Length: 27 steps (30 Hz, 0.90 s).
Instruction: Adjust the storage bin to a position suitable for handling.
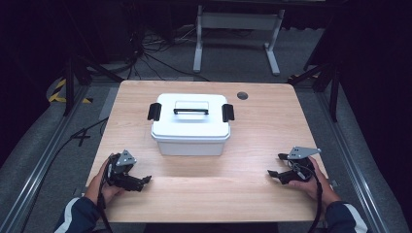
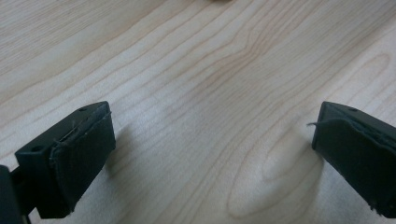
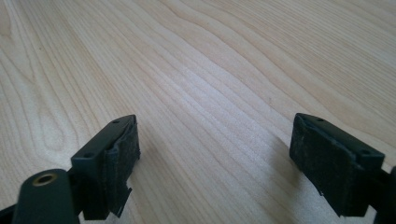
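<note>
A white lidded storage box (image 1: 190, 125) with a black-edged top handle (image 1: 191, 108) and a black latch on each end sits in the middle of the wooden table (image 1: 252, 126). My left gripper (image 1: 144, 181) rests on the table near the front left, open, well short of the box. My right gripper (image 1: 275, 167) rests at the front right, also open. In the left gripper view the gripper (image 2: 212, 154) has its jaws wide apart over bare wood. In the right gripper view the gripper (image 3: 215, 163) likewise has nothing between its jaws.
A round grey cable port (image 1: 242, 95) lies in the table's far right part. Beyond the table stand a white desk frame (image 1: 237, 34) and loose cables on the floor (image 1: 145, 53). Metal rails run along both sides of the table.
</note>
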Available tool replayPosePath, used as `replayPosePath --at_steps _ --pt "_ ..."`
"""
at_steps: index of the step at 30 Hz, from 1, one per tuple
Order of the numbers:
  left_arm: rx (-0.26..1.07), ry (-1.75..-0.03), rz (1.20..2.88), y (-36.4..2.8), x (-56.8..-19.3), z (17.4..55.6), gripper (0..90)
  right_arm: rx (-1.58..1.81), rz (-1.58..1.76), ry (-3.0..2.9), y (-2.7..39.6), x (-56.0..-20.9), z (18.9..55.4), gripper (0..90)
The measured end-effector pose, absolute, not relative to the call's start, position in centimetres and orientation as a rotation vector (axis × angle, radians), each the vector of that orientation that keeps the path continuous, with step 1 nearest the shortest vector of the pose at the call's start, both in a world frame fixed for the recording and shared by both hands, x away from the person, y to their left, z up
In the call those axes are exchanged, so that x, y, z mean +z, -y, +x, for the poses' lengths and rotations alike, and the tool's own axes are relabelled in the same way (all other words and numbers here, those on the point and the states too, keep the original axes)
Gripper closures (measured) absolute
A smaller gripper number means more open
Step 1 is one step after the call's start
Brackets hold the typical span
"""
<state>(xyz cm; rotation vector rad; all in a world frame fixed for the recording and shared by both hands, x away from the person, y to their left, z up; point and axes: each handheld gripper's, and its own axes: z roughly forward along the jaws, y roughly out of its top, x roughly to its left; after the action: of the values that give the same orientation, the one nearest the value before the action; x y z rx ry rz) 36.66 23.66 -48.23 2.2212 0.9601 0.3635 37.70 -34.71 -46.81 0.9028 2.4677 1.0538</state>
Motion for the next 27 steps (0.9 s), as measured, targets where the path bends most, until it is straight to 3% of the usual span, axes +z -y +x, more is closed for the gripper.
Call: replayPosePath --at_steps 10,16,27 --pt "0.369 -0.971 2.215 -23.6 -48.2 36.7 0.0 0.992 0.905 -2.515 34.5 -46.3 37.9 18.3" --pt "0.356 -0.970 2.209 -23.4 -48.3 36.9 0.0 0.959 0.871 -2.541 34.3 -45.8 37.8 28.0" --pt "0.345 -0.935 2.228 -23.7 -48.2 37.0 0.1 0.990 0.775 -2.555 33.0 -42.6 37.9 32.7"
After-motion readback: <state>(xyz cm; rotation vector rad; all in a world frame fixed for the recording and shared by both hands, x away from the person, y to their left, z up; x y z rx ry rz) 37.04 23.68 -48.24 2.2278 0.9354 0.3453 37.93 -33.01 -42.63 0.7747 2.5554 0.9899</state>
